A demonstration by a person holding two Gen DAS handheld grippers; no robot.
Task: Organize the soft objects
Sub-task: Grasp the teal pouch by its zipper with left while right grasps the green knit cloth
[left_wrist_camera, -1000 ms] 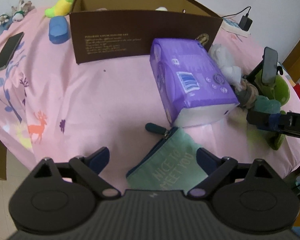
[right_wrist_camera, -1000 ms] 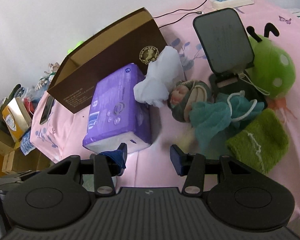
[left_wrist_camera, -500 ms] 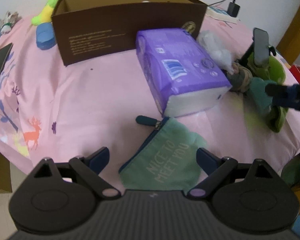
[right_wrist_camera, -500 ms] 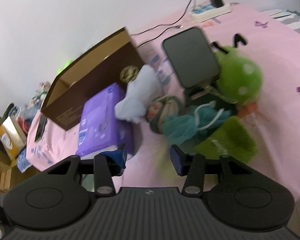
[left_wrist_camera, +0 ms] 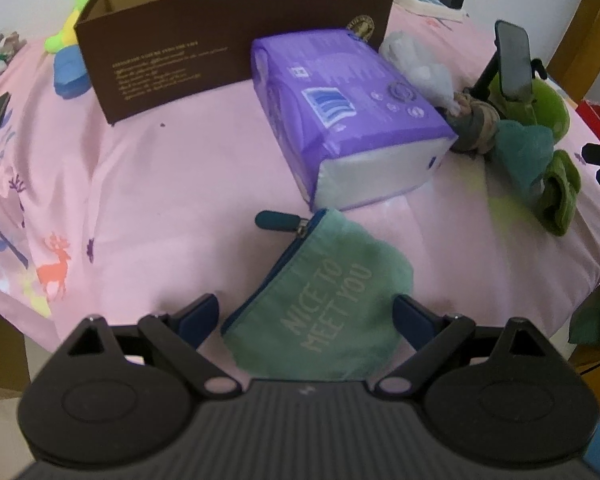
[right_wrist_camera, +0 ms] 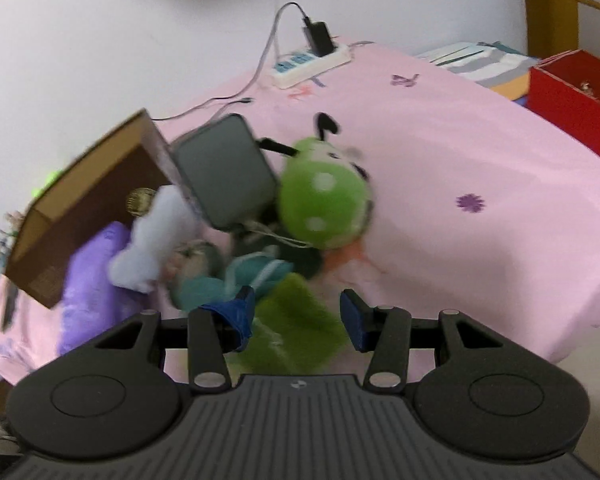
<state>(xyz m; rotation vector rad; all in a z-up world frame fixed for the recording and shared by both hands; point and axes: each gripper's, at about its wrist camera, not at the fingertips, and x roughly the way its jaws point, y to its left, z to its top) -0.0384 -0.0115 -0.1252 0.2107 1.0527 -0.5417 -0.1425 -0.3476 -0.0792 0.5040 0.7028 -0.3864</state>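
The left tongs (left_wrist_camera: 306, 314) stand spread wide over the pink-covered table (left_wrist_camera: 180, 184), the teal zip pouch (left_wrist_camera: 324, 304) lying flat between their fingers, which do not press it. Just beyond it lies the purple pack (left_wrist_camera: 352, 120), with the brown box (left_wrist_camera: 228, 40) behind. The right tongs (right_wrist_camera: 296, 314) are about half spread and grip nothing; the green cloth (right_wrist_camera: 296, 332) lies beneath the gap, though blur hides whether a finger brushes it.

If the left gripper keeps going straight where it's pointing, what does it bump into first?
Most likely the green zip pouch. It lies on the pink cloth right between the open fingers of the left gripper, though how far below them is unclear.
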